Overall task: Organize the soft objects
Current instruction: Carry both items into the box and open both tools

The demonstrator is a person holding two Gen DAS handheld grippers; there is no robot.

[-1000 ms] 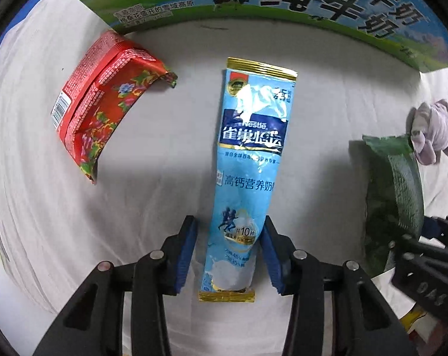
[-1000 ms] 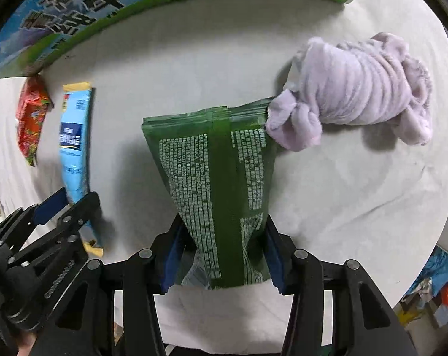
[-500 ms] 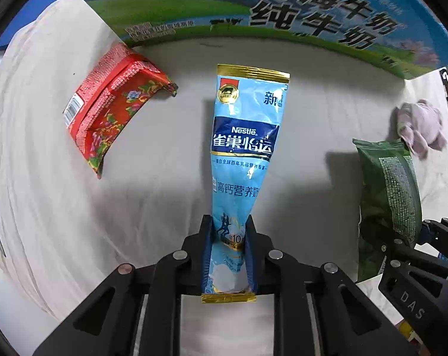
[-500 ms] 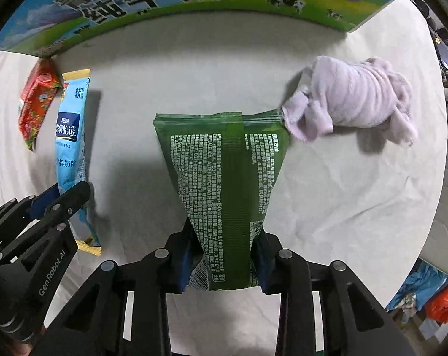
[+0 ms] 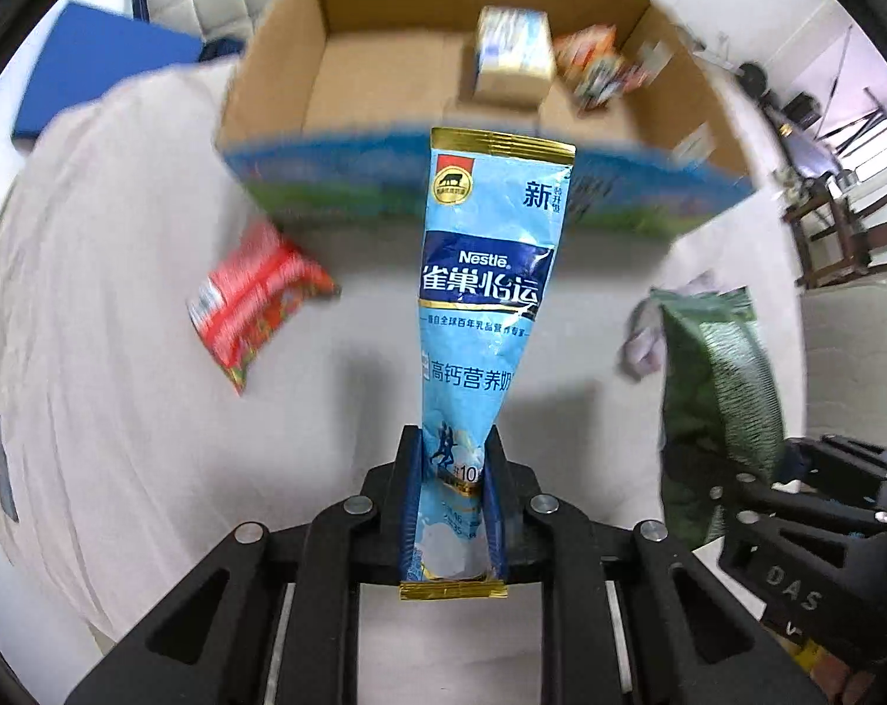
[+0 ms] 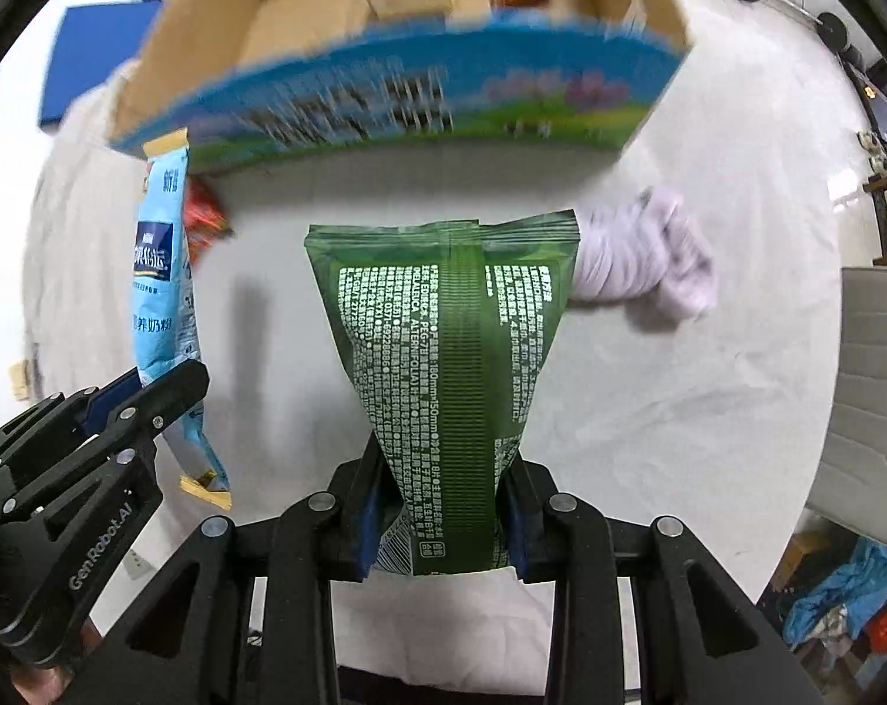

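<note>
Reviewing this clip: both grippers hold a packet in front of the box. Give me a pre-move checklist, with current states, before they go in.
1. Left gripper shut on the blue sachet: ok, pinched near its bottom end.
2. Right gripper shut on the green pack: ok, gripped at its lower end.
3. Both packets lifted off the cloth: ok, shadows lie below them.
4. Box open with free floor: ok, left half bare; a carton and snack bags sit at the right.
5. Grippers apart from each other: ok, a gap shows between them.
6. Grip firmness on the floppy sachet: cannot tell.
</note>
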